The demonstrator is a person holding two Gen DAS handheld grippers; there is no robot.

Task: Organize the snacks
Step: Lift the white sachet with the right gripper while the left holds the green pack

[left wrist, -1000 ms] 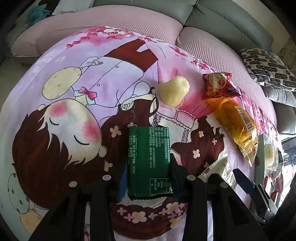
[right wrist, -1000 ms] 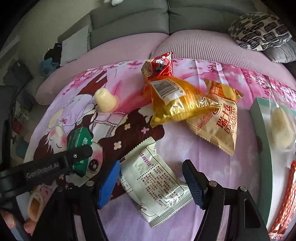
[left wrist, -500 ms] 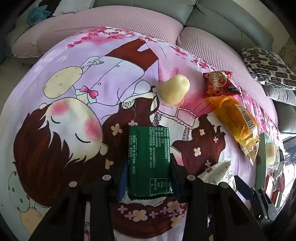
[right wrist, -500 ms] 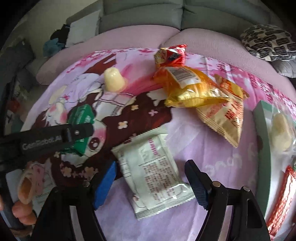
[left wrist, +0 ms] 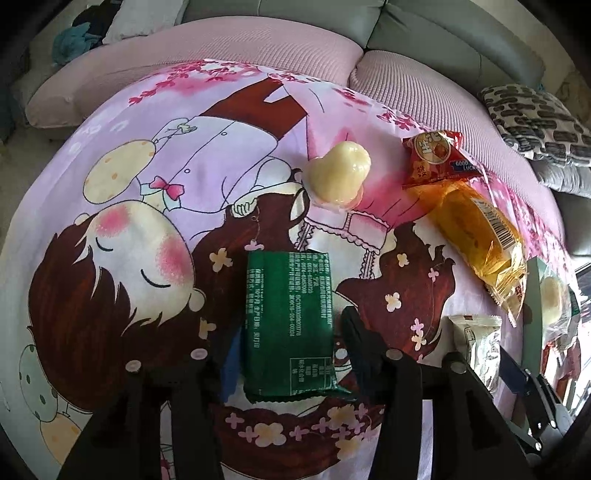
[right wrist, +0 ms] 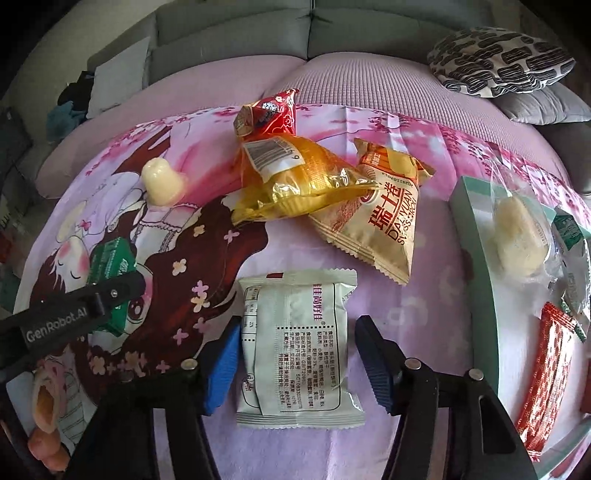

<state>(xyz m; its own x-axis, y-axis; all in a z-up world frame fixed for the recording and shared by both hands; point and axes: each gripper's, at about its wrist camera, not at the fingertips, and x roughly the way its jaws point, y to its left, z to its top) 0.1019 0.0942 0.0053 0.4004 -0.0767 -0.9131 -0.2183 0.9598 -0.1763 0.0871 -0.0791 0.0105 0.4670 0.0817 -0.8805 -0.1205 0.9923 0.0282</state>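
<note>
My left gripper [left wrist: 290,343] is shut on a green snack packet [left wrist: 290,325], which lies on the cartoon-print cloth [left wrist: 147,184]; the packet also shows in the right wrist view [right wrist: 110,258]. My right gripper [right wrist: 297,363] is open, its jaws on either side of a white snack packet [right wrist: 295,347] that lies flat on the cloth. Farther off lie a cream jelly cup [right wrist: 162,181], a yellow bun packet [right wrist: 295,181], a red packet [right wrist: 269,116] and a beige Swiss-roll packet [right wrist: 388,218].
A mint-green tray [right wrist: 476,236] at the right holds a cream pastry in clear wrap [right wrist: 517,236], a green packet and a red packet [right wrist: 546,376]. A grey sofa [right wrist: 236,33] and a patterned cushion [right wrist: 498,59] lie behind the pink seat.
My right gripper has swung so the white packet now lies straight between its open jaws. The left gripper has stayed shut on the green packet, shifting only slightly.
</note>
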